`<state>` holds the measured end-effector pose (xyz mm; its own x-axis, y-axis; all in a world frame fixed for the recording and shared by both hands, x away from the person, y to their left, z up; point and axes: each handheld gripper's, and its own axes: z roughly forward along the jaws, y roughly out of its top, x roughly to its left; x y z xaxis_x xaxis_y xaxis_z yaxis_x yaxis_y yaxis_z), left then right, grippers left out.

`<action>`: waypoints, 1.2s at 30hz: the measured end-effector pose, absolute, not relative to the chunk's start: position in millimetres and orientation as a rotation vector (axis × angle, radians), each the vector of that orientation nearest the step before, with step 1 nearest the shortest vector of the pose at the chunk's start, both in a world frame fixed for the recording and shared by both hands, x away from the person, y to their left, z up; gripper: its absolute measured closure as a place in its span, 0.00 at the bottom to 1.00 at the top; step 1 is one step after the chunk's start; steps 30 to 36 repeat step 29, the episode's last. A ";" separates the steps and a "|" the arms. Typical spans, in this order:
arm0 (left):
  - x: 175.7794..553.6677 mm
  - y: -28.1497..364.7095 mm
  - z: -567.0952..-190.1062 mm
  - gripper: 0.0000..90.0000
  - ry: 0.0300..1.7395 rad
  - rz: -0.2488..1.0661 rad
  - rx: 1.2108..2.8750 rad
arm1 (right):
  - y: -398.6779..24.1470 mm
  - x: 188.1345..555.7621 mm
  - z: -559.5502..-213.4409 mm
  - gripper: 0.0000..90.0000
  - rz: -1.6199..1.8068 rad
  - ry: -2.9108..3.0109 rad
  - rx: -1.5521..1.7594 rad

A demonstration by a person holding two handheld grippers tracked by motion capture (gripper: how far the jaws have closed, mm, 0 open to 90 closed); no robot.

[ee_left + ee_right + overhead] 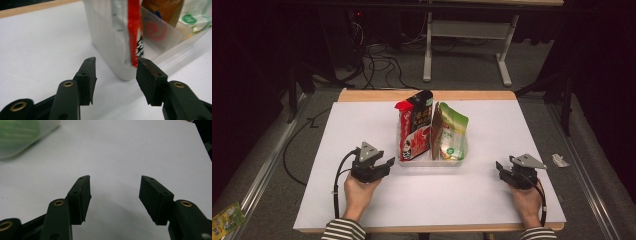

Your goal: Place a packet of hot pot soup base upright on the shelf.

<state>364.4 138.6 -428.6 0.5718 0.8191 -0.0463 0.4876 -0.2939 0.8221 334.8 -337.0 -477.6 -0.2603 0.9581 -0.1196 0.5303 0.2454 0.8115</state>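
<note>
A white worktop (362, 125) with a wooden rim at its far edge carries a clear plastic bin (432, 161) set near the middle, a little toward the far edge. Two snack bags stand upright inside it: a red and black bag (414, 125) in the left part and a green and brown bag (451, 132) in the right part, side by side and leaning slightly apart at the top.

The left gripper (384, 165), held in the person's left hand (358, 192), sits low over the worktop just beside the bin's near left corner. Its jaws stand spread and hold nothing; in the left gripper view the bin's frosted corner (117, 50) and the red bag's edge (135, 30) lie just beyond the tips.

The right gripper (501, 167), in the right hand (527, 200), rests near the worktop's right edge, well apart from the bin. Its jaws are also spread and empty, aimed over bare white surface, with the bin's green-tinted wall (22, 135) at the upper left of the right gripper view
</note>
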 end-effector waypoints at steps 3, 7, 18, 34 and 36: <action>365.3 146.9 -436.5 0.54 1.062 0.533 1.960 | -337.0 334.9 -477.5 0.48 0.870 1.897 1.355; 369.5 161.5 -450.2 0.53 1.118 0.552 1.931 | -336.9 335.0 -477.6 0.48 0.868 1.897 1.347; 382.9 185.7 -484.1 0.49 1.268 0.672 1.906 | -337.7 334.9 -477.3 0.47 0.874 1.898 1.358; 381.2 172.2 -486.9 0.45 1.210 0.762 2.013 | -338.6 335.2 -477.6 0.47 0.883 1.899 1.351; 381.2 172.2 -486.9 0.45 1.210 0.762 2.013 | -338.6 335.2 -477.6 0.47 0.883 1.899 1.351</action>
